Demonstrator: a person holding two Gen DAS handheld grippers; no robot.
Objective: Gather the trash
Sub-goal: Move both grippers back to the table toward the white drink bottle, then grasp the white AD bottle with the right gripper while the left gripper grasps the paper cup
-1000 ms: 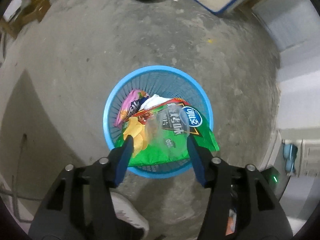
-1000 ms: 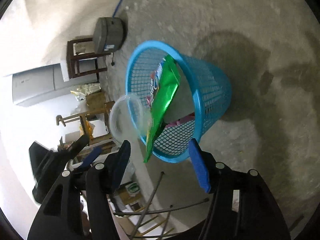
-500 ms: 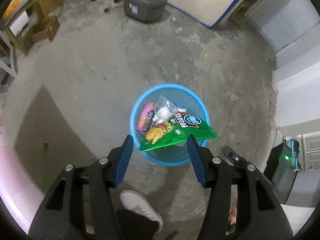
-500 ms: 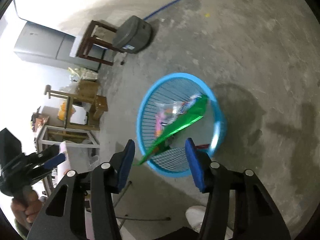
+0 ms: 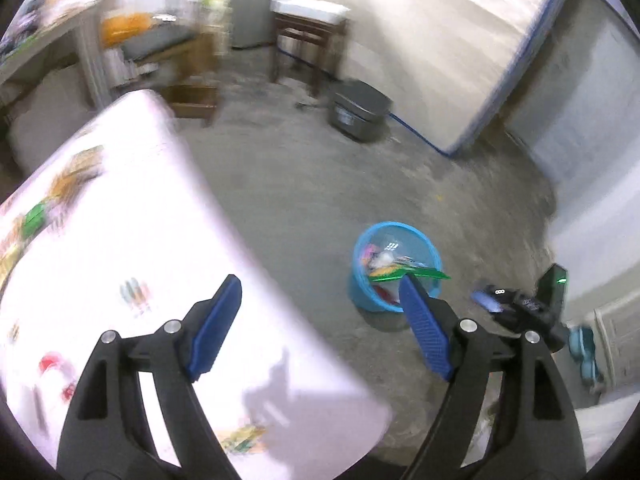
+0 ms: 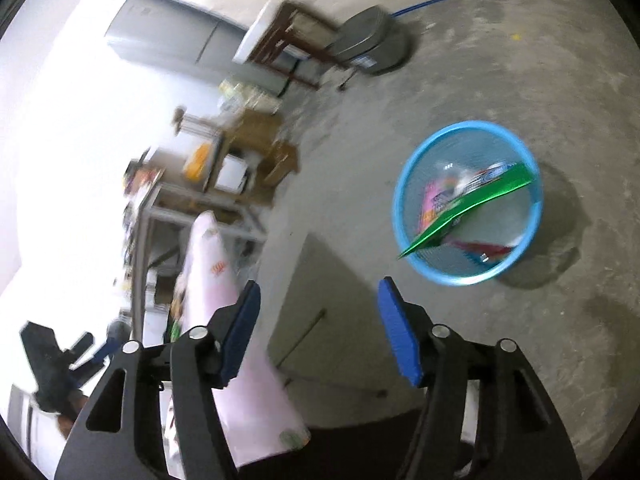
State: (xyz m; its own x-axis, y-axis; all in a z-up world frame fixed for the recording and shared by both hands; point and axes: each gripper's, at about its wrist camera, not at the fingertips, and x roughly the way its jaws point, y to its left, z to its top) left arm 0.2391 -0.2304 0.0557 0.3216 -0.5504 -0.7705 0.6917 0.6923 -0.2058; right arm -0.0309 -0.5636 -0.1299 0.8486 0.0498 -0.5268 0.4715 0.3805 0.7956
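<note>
A blue mesh basket stands on the concrete floor and holds snack wrappers, with a green chip bag poking over its rim. It also shows in the right wrist view with the green bag across it. My left gripper is open and empty, raised above the edge of a pink-white table. My right gripper is open and empty, high above the floor, left of the basket. The right gripper also shows in the left wrist view.
Blurred wrappers lie on the table at the left. A grey box, a wooden stool, a fridge and cluttered shelves stand along the far wall. A mattress leans on the wall.
Both grippers have risen and pulled away from the basket, which now looks smaller. The left gripper has swung left over the table. The clear plastic cup is no longer in view.
</note>
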